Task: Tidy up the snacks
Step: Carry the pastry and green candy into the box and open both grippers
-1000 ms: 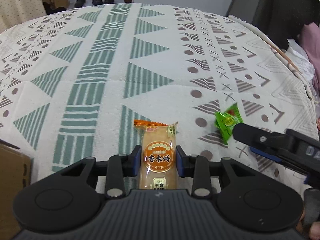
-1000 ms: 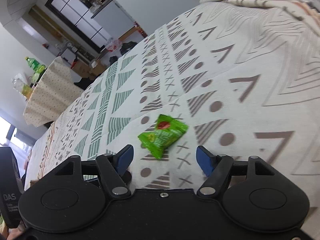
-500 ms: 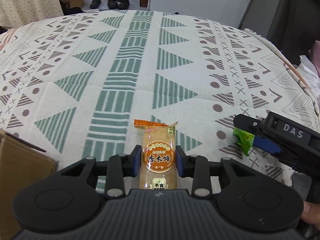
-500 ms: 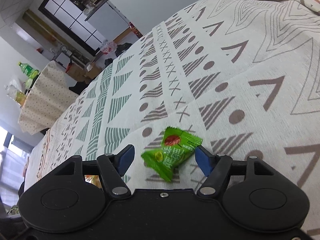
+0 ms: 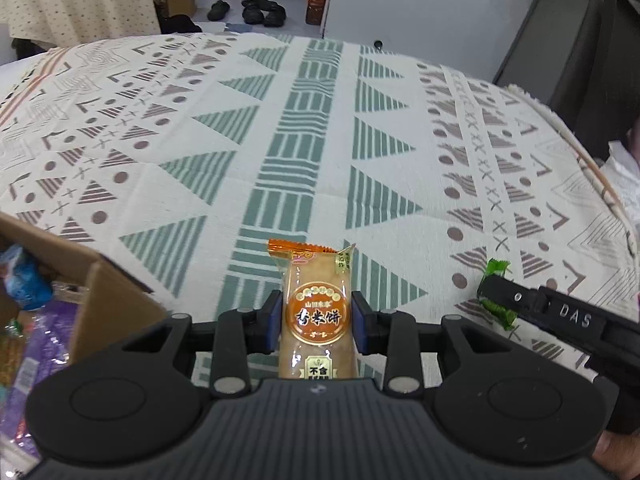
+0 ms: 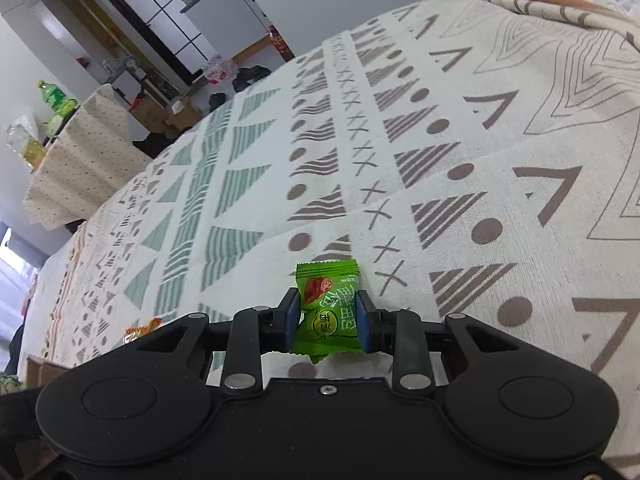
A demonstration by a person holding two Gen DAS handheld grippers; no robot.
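Your right gripper (image 6: 327, 319) has just closed on the light, crinkly candy (image 6: 329, 309); your left gripper (image 5: 316, 320) clamps the brittle cracker (image 5: 318, 312) mid-pack, so squeeze gently.

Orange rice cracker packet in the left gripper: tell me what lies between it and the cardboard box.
Nothing visible does. The orange rice cracker packet is clamped in the left gripper; only bare patterned cloth separates it from the open brown cardboard box at lower left.
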